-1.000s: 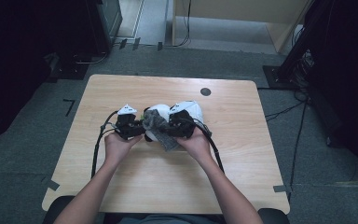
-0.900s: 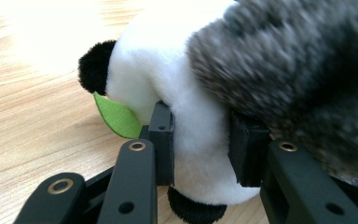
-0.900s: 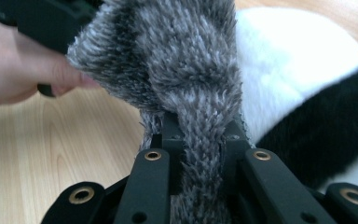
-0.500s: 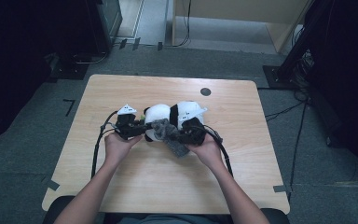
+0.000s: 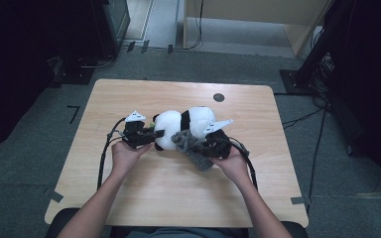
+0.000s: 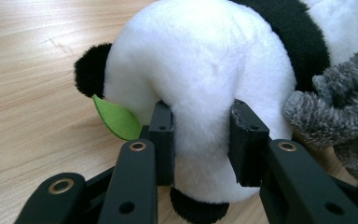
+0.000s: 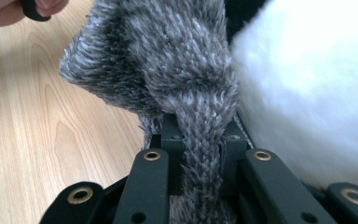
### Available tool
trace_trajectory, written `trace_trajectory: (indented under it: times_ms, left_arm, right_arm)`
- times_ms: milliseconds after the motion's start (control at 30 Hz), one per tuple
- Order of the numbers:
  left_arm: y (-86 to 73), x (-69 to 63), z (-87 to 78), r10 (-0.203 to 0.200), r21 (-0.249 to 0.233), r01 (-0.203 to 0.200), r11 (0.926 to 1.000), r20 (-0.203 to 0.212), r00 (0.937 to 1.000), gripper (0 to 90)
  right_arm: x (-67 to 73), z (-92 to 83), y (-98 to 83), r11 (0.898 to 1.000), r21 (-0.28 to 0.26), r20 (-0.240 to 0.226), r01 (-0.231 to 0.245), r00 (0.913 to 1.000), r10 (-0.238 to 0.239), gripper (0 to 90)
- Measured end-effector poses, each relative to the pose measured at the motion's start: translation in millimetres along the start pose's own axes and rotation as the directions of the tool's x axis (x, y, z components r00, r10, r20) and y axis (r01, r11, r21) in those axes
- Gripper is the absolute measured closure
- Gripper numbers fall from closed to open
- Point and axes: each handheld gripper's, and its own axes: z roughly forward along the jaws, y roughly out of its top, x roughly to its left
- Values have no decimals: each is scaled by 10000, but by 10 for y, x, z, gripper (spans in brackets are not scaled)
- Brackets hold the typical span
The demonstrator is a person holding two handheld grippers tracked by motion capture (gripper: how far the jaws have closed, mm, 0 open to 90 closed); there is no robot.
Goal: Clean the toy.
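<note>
**Both grippers clamped on soft things at mid-table**

Forearms reach in from the near edge. The left gripper [image 5: 155,134] pinches the white plush of the panda toy [image 5: 184,126], which lies on its side at the table [image 5: 129,94] centre. The right gripper [image 5: 194,147] is clamped on a shaggy grey cloth [image 5: 192,151] against the panda's front. Bare wood lies all around.

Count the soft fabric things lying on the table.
2. The plush panda lies at the table's middle, pinched by the left gripper; the grey fuzzy cloth lies against its near side, clamped by the right gripper.
</note>
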Motion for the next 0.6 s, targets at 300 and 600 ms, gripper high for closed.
trace_trajectory:
  times_ms: [300,600]
  left_arm:
    - [1,-1,2,10,1,-10,10000,1,10000,668]
    - [2,-1,2,-2,-2,2,10000,-12,10000,669]
  right_arm:
    - [-119,-175,-134,9998,-93,345,-198,9992,201,778]
    - [-249,-357,-262,9983,-218,741,-532,9958,547,773]
